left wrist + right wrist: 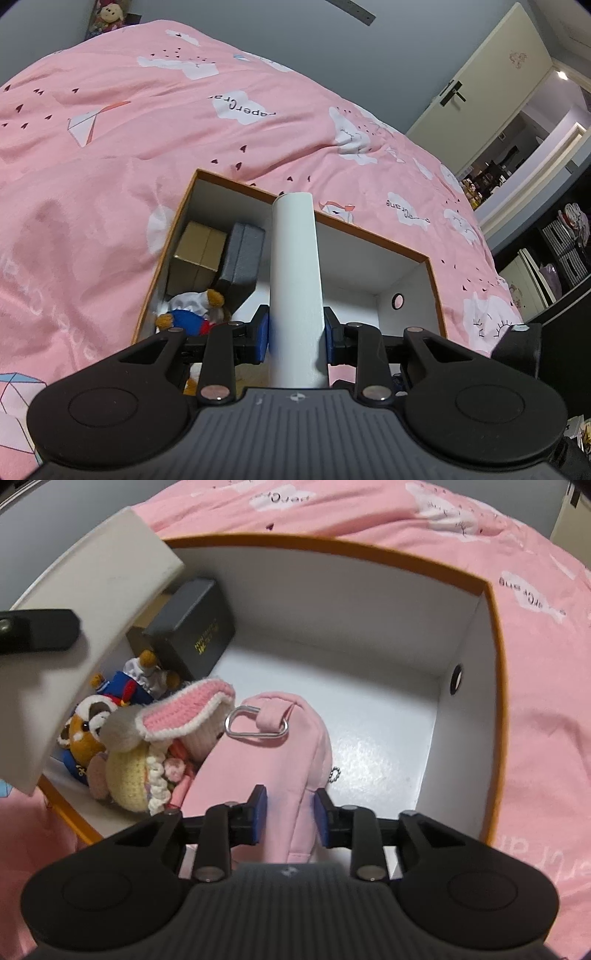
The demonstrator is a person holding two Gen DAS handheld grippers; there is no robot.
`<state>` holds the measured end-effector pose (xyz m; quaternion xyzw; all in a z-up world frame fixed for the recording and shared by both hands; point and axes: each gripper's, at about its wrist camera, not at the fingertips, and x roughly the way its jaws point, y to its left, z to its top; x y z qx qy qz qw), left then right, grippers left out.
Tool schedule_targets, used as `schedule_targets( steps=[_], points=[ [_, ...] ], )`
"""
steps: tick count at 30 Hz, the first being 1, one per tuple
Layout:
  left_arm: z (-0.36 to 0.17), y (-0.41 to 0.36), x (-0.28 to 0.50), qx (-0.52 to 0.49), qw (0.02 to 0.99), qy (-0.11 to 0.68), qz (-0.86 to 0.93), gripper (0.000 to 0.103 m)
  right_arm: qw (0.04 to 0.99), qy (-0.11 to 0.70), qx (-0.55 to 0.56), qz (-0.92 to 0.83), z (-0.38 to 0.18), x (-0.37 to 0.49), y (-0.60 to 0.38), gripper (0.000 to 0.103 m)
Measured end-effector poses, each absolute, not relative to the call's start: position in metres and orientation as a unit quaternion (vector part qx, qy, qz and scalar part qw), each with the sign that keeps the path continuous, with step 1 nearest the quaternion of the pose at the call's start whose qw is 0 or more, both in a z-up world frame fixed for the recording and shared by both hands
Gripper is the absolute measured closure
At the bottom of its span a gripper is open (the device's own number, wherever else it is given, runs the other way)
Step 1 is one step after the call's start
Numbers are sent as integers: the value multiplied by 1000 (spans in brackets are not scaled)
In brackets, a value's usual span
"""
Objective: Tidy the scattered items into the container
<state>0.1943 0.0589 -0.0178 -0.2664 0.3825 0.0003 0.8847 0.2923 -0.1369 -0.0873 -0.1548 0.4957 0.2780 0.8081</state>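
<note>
An orange-rimmed white box (430, 266) (495, 635) lies on the pink bed. My left gripper (296, 332) is shut on a white tube (294, 280), held over the box; the tube also shows at the left of the right wrist view (92, 620). My right gripper (288, 814) is shut on a pink pouch (266, 760) with a metal clip (255, 725), held inside the box. In the box lie a tan carton (197, 254), a dark grey case (242, 258) (195, 627), a plush bear in blue (192, 314) (85, 734) and a crocheted bunny (166, 738).
The pink quilt (110, 147) (546, 701) surrounds the box. A door (480, 92) and dark shelving (565, 240) stand to the right of the bed. The right half of the box floor (369, 738) is bare.
</note>
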Motion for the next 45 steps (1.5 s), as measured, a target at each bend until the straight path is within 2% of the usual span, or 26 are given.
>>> schedule_targets(
  steps=[4, 8, 16, 28, 34, 45],
  points=[
    [-13, 52, 198, -263, 886, 382, -10, 71, 828, 459, -158, 280, -67, 282, -144, 57],
    [-7, 41, 205, -261, 886, 382, -28, 71, 857, 405, -128, 290, -30, 266, -165, 52],
    [-13, 2, 233, -277, 874, 395, -63, 71, 919, 321, -69, 218, 21, 252, -232, 51],
    [-68, -46, 278, -321, 834, 448, -34, 71, 915, 361, -10, 177, -21, 249, -276, 51],
    [-93, -66, 288, -311, 822, 475, -35, 71, 910, 373, 0, 179, -34, 254, -282, 51],
    [-108, -77, 289, -295, 797, 525, -56, 71, 908, 382, 17, 170, -42, 261, -289, 51]
  ],
)
